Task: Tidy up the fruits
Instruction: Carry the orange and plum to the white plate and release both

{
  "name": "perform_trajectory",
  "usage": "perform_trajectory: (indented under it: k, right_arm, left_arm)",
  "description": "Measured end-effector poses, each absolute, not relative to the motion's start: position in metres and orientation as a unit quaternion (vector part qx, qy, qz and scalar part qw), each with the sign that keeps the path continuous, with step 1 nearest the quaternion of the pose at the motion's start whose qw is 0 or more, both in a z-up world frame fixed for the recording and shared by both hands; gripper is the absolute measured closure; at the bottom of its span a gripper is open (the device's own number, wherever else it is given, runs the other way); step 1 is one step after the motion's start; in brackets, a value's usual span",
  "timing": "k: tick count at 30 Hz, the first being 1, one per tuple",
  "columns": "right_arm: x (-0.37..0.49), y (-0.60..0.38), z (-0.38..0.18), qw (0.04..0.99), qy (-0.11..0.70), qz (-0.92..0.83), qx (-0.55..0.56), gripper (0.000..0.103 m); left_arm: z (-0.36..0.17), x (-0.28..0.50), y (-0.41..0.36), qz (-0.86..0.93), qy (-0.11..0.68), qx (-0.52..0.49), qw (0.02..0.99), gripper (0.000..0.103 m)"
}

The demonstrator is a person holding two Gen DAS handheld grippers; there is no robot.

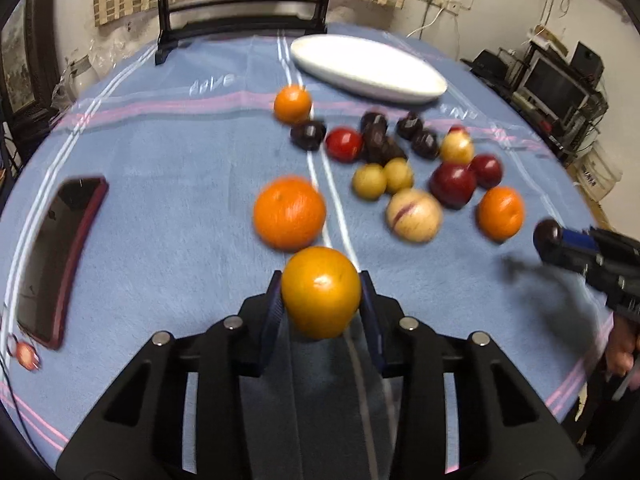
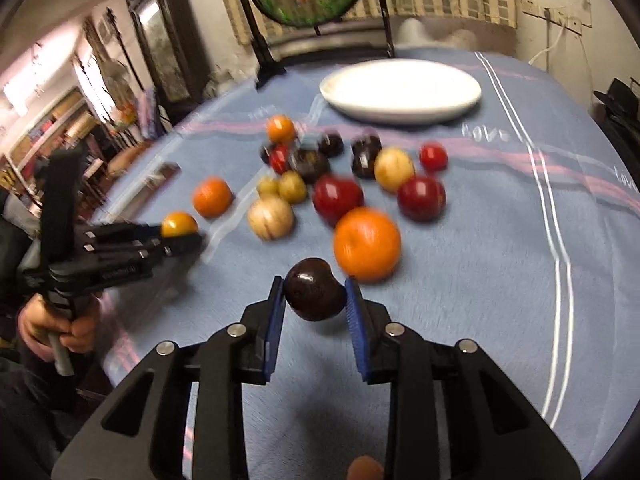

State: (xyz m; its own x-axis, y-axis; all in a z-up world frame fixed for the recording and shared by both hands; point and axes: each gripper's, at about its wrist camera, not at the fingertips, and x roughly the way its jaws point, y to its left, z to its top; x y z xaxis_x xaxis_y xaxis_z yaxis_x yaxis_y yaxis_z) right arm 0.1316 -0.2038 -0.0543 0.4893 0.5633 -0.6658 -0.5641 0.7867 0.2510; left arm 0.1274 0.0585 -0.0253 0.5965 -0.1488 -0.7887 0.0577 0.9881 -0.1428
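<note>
My left gripper (image 1: 320,292) is shut on an orange (image 1: 321,291) and holds it above the blue tablecloth (image 1: 160,200). My right gripper (image 2: 315,290) is shut on a dark plum (image 2: 315,289), also off the cloth; it shows at the right edge of the left wrist view (image 1: 550,240). Several loose fruits lie mid-table: oranges (image 1: 289,212), red plums (image 1: 453,184), dark plums (image 1: 308,135), yellow fruits (image 1: 369,181) and a pale striped melon (image 1: 414,215). A white oval plate (image 1: 368,69) stands empty behind them, also in the right wrist view (image 2: 400,90).
A dark phone in a red case (image 1: 60,256) lies at the left of the table. A black stand with a round painted screen (image 1: 244,8) stands at the far edge. Shelves with electronics (image 1: 560,88) are off the table to the right.
</note>
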Motion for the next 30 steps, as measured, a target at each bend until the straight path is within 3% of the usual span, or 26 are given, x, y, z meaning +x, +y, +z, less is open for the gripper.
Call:
perform_trajectory:
  k: [5,9,15,20,21,22,23,24,26,30]
  right_arm:
    - [0.193,-0.208,-0.016,0.89,0.333,0.309,0.02,0.072]
    - [0.282,-0.195,-0.022,0.895,0.348,0.277,0.025,0.073]
    - [0.372,-0.174,-0.054,0.879,0.399,0.259,0.013,0.073]
    - [0.399,-0.156,-0.071,0.868,0.42,0.264,-0.012,0.071]
    - [0.398,-0.157,-0.07,0.868,0.42,0.263,-0.015,0.061]
    - [0.396,-0.157,-0.069,0.87,0.419,0.259,-0.019,0.053]
    - [0.393,-0.159,-0.066,0.872,0.417,0.255,-0.018,0.044]
    - [0.386,-0.164,-0.062,0.876,0.409,0.257,-0.011,0.044]
    - [0.369,-0.173,-0.053,0.878,0.397,0.267,-0.002,0.044]
    - [0.309,-0.192,-0.04,0.886,0.364,0.287,-0.006,0.044]
  left_arm:
    - [0.023,0.174,0.052,-0.098,0.412,-0.046,0.905,0.066]
    - [0.038,0.252,0.032,-0.104,0.413,-0.024,0.905,0.066]
    - [0.019,0.374,0.004,-0.111,0.461,-0.022,0.88,0.066]
    - [-0.009,0.424,-0.008,-0.09,0.501,-0.003,0.861,0.066]
    - [-0.013,0.427,-0.006,-0.087,0.508,-0.003,0.857,0.064]
    - [-0.015,0.429,-0.004,-0.081,0.514,-0.002,0.854,0.059]
    - [-0.013,0.428,-0.002,-0.07,0.513,0.001,0.855,0.042]
    - [-0.004,0.423,0.002,-0.054,0.495,0.005,0.867,0.025]
    - [0.016,0.401,0.012,-0.047,0.45,0.009,0.892,0.016]
    - [0.038,0.342,0.032,-0.051,0.418,0.01,0.907,0.006]
